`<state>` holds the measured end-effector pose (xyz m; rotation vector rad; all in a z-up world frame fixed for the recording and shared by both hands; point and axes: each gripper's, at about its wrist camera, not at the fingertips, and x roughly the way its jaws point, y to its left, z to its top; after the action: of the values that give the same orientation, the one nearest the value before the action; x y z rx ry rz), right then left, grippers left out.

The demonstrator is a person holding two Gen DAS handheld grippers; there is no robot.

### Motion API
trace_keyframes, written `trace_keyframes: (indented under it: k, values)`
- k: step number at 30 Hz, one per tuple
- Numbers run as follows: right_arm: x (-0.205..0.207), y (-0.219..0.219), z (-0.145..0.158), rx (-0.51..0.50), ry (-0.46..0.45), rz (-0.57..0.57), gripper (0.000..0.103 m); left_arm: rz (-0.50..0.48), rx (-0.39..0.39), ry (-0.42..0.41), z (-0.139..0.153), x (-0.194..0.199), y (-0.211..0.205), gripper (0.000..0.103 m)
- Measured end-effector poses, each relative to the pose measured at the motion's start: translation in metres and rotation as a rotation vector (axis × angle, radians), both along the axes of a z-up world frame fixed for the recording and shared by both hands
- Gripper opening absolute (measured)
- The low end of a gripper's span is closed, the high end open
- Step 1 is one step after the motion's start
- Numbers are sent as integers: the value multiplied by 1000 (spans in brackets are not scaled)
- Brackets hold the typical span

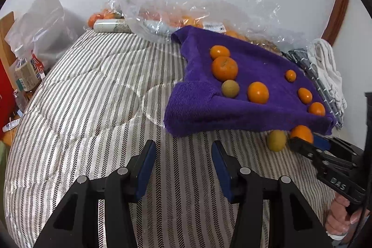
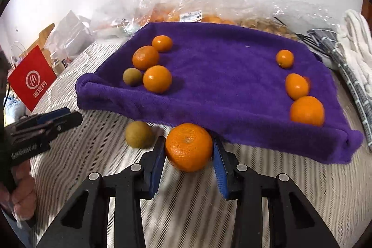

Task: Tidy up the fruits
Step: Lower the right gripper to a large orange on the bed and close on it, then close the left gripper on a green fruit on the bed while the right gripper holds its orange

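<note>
A purple towel [image 1: 255, 108] [image 2: 220, 73] lies on striped bedding [image 1: 93, 97]. On its left side sit three oranges [image 2: 157, 78] and a greenish-brown fruit [image 2: 132, 76]. Three smaller oranges [image 2: 297, 86] line its right side. In front of the towel's near edge my right gripper [image 2: 188, 141] [image 1: 304, 141] is shut on a large orange [image 2: 188, 147] [image 1: 301, 133], a blue pad on each side. A second greenish-brown fruit [image 2: 138, 137] [image 1: 276, 140] rests on the bedding just left of it. My left gripper [image 1: 183, 145] [image 2: 69, 116] stands open over bare bedding, with nothing between its fingers.
Clear plastic bags of fruit [image 2: 209, 11] pile against the wall behind the towel. A red paper bag [image 2: 32, 78] and bottles [image 1: 25, 73] stand at the far left. Folded cloths [image 1: 325, 66] lie at the right. A hand [image 1: 339, 215] grips the right gripper's handle.
</note>
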<state>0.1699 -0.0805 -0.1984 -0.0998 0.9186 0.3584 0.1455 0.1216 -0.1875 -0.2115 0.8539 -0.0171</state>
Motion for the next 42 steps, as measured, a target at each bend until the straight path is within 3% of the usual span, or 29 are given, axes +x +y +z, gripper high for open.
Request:
trace_keyframes:
  k: [7,11,18,21,29,40,41,42]
  values:
    - [-17,-42,5,-68,-19,-69,39,-4,20,6,0,0,-2,47]
    - [-26,-74,10,-67,-21,-117,39,-4,10,5,0,1,-1,47]
    - [-35,-115,11,-35,-43,-190,39,-2,75,-7,5,-1,-12,47]
    - [-38,-127,10,-21,-43,-210,39,-24,30,2,8,-2,-22,47]
    - [-37,-138,9,-14,-57,-240,39,-135,-5,-12,25,8,-74,48]
    - [-32,-134,-1,-10,-43,-225,39,-131,27,24,14,25,-106,47]
    - [-31,-135,-2,-17,-39,-239,39,-132,29,34,13,28,-107,44]
    - [-31,-136,-2,-15,-37,-244,39,-136,27,36,11,29,-109,32]
